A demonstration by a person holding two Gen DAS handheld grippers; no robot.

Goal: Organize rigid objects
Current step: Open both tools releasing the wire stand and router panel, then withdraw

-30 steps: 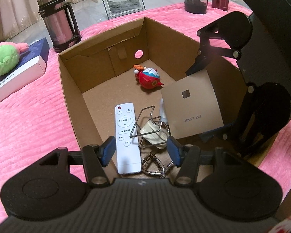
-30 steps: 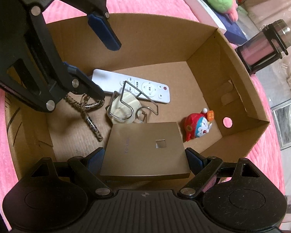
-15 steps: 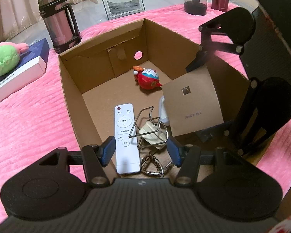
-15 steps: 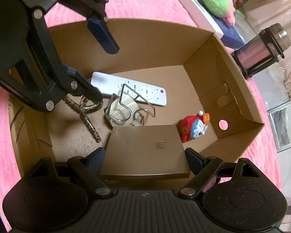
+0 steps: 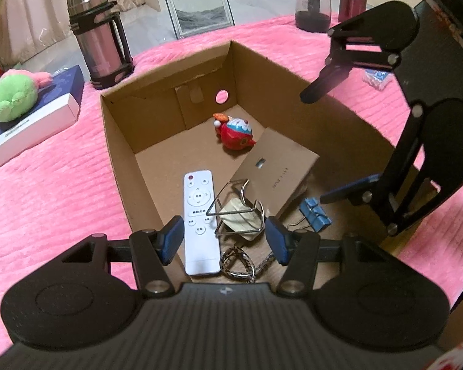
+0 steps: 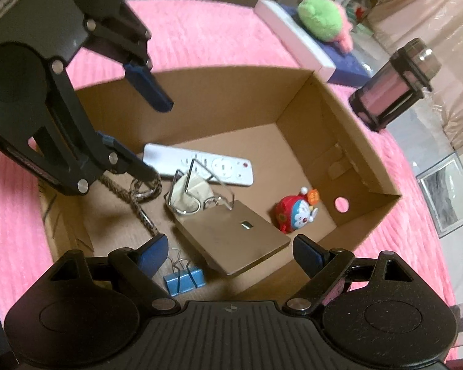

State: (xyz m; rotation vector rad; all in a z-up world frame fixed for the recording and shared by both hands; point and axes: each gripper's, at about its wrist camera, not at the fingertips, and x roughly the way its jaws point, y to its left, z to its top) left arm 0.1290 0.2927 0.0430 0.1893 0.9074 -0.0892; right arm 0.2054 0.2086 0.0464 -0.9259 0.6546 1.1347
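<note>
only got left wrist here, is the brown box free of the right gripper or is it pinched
observer: free. In the right wrist view the brown box lies on the carton floor between the right gripper's pads, with a gap on each side; the jaws are open.
operator: and the key ring under my fingers, anything attached
observer: yes. A braided cord runs from it across the floor toward the right gripper and ends short of the blue binder clip.
</note>
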